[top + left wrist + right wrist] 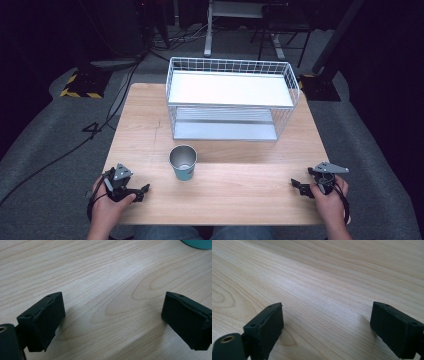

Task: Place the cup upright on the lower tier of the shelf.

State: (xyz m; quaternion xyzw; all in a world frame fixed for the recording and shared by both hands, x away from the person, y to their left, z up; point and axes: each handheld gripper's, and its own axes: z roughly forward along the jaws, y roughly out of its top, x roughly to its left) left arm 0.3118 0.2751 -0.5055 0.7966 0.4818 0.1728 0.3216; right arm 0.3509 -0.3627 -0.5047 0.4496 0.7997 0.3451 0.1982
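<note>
A teal cup with a steel rim (183,162) stands upright near the middle of the wooden table (225,185); its teal base edge (197,243) peeks in at the top right of the left gripper view. My left gripper (142,191) rests at the table's front left, held by a hand, jaws wide apart over bare wood (112,305). My right gripper (298,187) rests at the front right, also open with nothing between its jaws (325,317). Both grippers are well apart from the cup.
A white wire rack with two shelves (231,100) stands at the back of the table behind the cup. Cables (100,125) run over the grey floor to the left. Chair and desk legs (240,35) stand beyond the table.
</note>
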